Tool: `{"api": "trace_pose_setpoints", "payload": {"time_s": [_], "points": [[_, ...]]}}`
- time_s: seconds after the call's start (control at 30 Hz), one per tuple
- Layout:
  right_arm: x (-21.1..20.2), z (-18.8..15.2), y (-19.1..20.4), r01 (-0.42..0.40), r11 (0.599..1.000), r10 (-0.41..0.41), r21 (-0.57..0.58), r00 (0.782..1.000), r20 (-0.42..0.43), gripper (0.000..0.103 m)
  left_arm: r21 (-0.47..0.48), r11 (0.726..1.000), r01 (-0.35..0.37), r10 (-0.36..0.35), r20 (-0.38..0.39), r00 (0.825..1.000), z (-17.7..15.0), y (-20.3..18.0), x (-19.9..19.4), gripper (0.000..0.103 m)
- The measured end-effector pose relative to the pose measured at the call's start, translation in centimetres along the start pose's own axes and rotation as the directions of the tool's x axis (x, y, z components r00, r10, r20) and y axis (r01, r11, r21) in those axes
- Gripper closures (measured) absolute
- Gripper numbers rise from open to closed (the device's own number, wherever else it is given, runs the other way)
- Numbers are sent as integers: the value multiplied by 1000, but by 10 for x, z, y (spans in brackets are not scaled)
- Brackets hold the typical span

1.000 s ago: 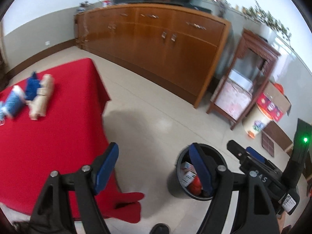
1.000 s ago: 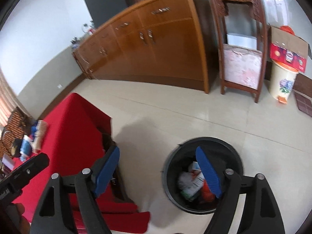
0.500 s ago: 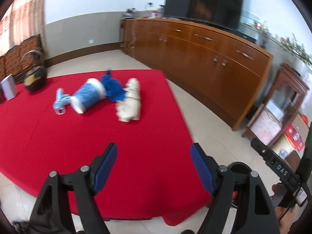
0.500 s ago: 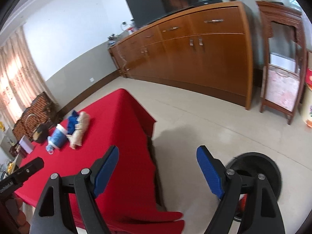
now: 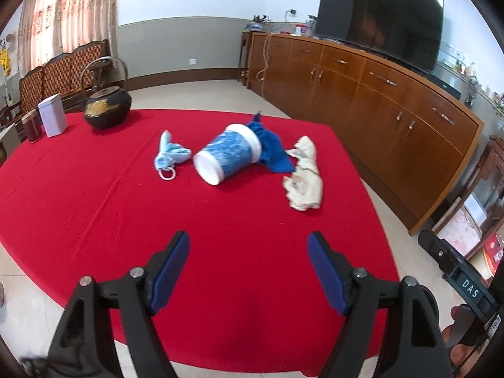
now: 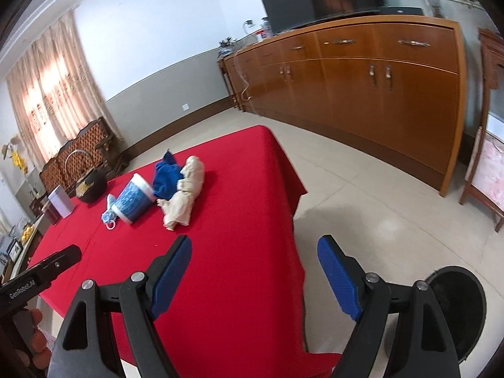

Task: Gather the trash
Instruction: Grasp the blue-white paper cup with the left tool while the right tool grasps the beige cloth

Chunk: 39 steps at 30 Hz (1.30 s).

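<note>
Red cloth covers the low table (image 5: 94,208), where a tipped blue-and-white paper cup (image 5: 228,156), crumpled pale-blue mask (image 5: 170,156), blue rag (image 5: 271,146) and beige wad (image 5: 304,178) await collection, so the left gripper (image 5: 249,271) and right gripper (image 6: 255,272) hang agape and empty, the black round bin (image 6: 460,308) close by on the floor.

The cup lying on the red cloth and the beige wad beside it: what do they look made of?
Cup: likely paper or thin plastic, glossy blue print, white rim and base. Beige wad: crumpled soft paper or cloth, matte and creased; cannot tell which.
</note>
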State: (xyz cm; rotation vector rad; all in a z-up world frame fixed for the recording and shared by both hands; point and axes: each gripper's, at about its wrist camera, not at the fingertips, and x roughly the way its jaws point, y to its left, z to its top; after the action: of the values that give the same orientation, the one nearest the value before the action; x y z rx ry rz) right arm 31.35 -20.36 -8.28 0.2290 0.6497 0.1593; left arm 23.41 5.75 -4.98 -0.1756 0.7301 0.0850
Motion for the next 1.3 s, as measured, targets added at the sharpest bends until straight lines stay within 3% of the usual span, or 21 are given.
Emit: {"api": "trace_pose_setpoints", "payload": {"time_s": [0.63, 1.3], "points": [[64, 11, 67, -67, 993, 61, -98, 997, -56, 20, -4, 1000, -24, 24, 4, 1000, 29, 44, 43, 25], [127, 36, 97, -77, 986, 63, -147, 993, -101, 19, 72, 997, 3, -4, 2, 1000, 60, 38, 93, 25]]}}
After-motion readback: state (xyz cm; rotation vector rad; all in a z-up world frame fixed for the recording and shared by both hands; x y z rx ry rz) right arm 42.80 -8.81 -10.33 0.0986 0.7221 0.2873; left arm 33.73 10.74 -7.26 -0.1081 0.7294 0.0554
